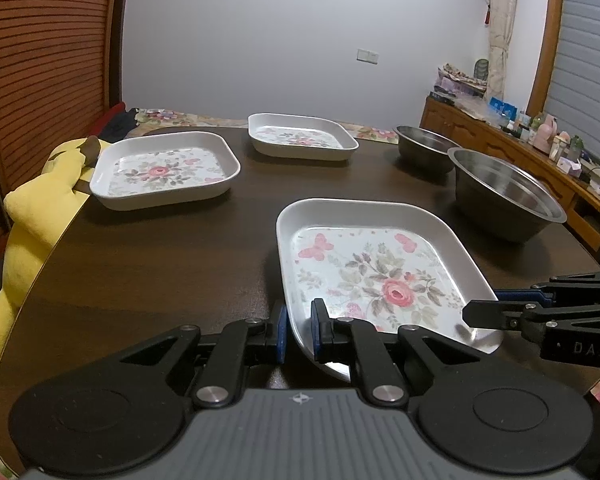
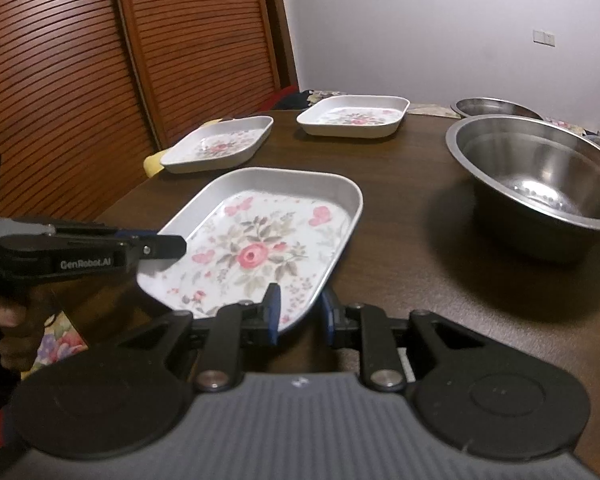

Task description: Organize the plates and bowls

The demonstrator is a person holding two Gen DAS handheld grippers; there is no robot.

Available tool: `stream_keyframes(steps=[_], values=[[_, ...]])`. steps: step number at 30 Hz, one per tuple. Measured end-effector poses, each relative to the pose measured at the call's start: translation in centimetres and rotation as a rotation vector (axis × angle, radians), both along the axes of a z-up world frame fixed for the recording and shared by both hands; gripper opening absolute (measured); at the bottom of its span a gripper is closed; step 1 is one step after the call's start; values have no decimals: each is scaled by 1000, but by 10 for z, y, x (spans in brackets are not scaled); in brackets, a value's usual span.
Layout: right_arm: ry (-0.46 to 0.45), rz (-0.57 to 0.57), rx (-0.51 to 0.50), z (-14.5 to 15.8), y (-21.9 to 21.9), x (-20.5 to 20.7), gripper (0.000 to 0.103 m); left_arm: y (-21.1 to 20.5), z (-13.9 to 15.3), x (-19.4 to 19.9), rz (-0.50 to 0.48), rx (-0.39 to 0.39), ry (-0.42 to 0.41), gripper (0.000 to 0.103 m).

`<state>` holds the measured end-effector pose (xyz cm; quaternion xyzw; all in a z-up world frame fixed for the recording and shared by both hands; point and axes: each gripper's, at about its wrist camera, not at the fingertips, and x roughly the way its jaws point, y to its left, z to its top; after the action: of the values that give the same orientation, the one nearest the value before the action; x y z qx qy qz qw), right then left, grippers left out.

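Observation:
A white rectangular plate with a rose print lies at the near edge of the dark wooden table. My left gripper straddles its near left rim, one pad outside and one inside, with a small gap. My right gripper straddles its opposite rim the same way, and shows in the left wrist view. Two more floral plates lie farther back. Two steel bowls stand at the right.
A yellow plush toy hangs at the table's left edge. A slatted wooden door is on the left. A wooden sideboard with clutter stands at the far right.

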<state>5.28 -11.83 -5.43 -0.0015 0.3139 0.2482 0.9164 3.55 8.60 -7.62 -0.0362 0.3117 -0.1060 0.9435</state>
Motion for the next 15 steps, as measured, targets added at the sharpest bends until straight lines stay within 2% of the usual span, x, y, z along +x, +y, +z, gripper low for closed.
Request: stream_keyframes(steps=[15], values=[[-22,-19,1,0,-3,-1,26,3,1,3,31,-9,2,14]])
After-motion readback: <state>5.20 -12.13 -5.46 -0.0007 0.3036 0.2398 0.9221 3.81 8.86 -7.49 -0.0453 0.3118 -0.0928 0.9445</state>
